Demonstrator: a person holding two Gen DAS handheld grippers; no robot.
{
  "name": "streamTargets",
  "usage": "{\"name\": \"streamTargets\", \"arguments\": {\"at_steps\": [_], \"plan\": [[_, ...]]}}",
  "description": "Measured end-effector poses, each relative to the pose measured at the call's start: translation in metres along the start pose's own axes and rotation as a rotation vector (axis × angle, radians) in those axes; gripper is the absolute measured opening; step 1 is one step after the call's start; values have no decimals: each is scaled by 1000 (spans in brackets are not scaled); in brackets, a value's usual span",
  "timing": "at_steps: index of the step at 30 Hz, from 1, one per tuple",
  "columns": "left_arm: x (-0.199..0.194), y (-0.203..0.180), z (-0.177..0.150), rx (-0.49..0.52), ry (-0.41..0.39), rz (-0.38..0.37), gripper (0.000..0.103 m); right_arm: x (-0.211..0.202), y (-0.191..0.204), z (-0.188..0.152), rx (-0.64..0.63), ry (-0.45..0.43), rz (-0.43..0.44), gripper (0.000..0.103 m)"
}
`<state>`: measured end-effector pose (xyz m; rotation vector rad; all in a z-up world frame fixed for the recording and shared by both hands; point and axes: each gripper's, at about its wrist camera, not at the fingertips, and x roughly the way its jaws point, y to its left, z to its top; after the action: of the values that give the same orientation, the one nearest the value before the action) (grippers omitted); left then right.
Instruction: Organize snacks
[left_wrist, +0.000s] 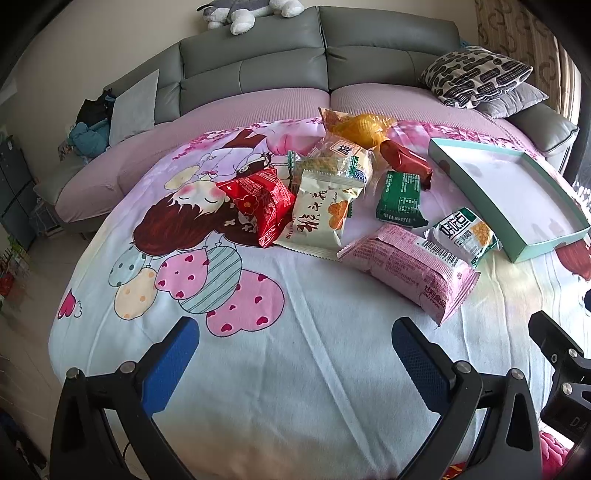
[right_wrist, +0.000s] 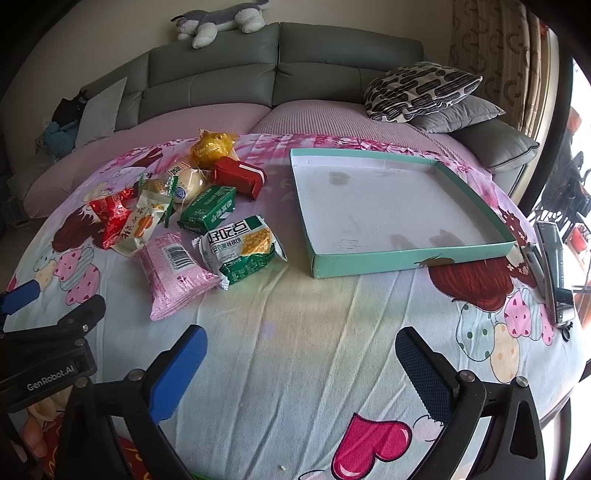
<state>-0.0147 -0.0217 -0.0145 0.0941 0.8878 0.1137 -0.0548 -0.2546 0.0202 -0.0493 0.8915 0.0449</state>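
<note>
Several snack packs lie in a loose pile on a cartoon-print cloth. Nearest are a pink wafer pack (left_wrist: 410, 264) (right_wrist: 173, 275) and a green-white cracker pack (left_wrist: 463, 234) (right_wrist: 242, 251). Behind them lie a cream pack (left_wrist: 321, 218), a red pack (left_wrist: 260, 203), a green pack (left_wrist: 400, 197) (right_wrist: 208, 210), a dark red pack (right_wrist: 240, 177) and a yellow bag (left_wrist: 360, 127). An empty teal tray (left_wrist: 550, 247) (right_wrist: 406, 258) sits to the right. My left gripper (left_wrist: 295, 332) and right gripper (right_wrist: 301, 341) hover open, short of the snacks, holding nothing.
A grey sofa (left_wrist: 280, 66) with a pink cover runs behind the table. Patterned and grey cushions (right_wrist: 424, 92) lie at its right end, a plush dog (right_wrist: 218, 20) on its back. Two remote controls (right_wrist: 552, 266) lie at the table's right edge.
</note>
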Motion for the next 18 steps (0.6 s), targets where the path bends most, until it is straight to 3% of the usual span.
{"name": "streamTargets", "arguments": {"at_steps": [4,11,18], "plan": [[-1,-1,1,3,3,-1,103,1,1,0,-4,7,4,103],[-2,-3,18,9,13,-81,103,-2,-3,7,17,2,57,103],[27,-17,39,-36,118,-173,103,7,-11,29,32,-3,66,103]]}}
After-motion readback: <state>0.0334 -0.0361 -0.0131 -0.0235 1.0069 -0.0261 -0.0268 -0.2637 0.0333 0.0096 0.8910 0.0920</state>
